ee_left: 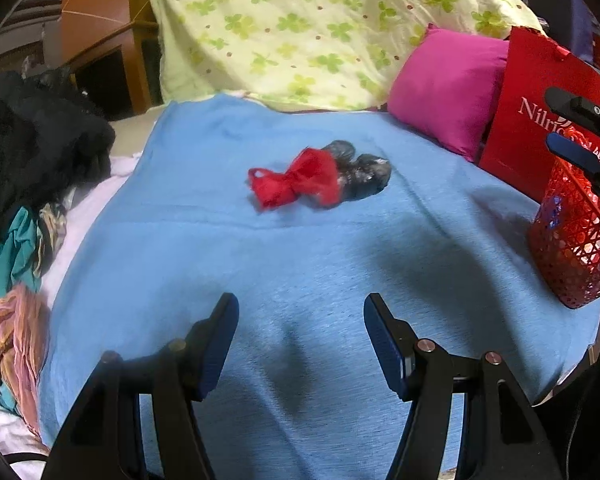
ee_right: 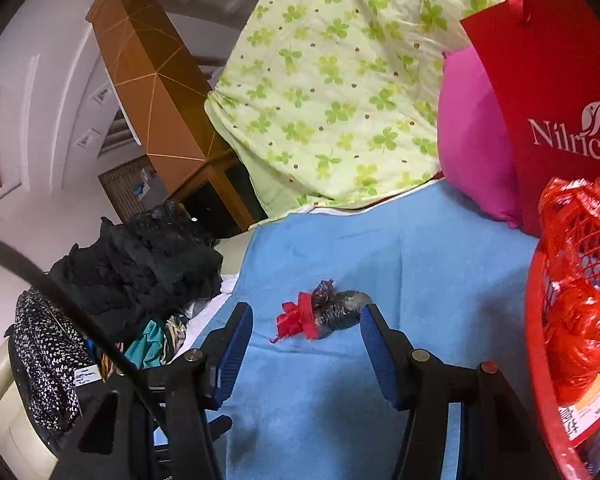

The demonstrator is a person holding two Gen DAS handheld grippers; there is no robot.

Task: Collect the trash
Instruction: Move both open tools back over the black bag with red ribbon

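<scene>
A crumpled red plastic bag [ee_left: 296,180] lies on the blue blanket [ee_left: 300,264], touching a dark grey plastic wad [ee_left: 360,172] on its right. My left gripper [ee_left: 302,300] hovers open over the blanket, well short of this trash, with nothing between its fingers. In the right wrist view the same red bag [ee_right: 296,318] and grey wad [ee_right: 340,312] show beyond my right gripper [ee_right: 306,309], which is open and empty. The left wrist view shows my right gripper [ee_left: 560,128] at the right edge, above the red mesh basket [ee_left: 572,248], which has red plastic [ee_right: 576,344] in it.
A red paper bag [ee_left: 540,120] and a pink pillow [ee_left: 444,88] stand behind the basket. A green clover quilt [ee_left: 320,28] is heaped at the back. Dark and coloured clothes [ee_left: 32,152] pile along the left edge of the bed. A wooden cabinet [ee_right: 152,92] stands beyond.
</scene>
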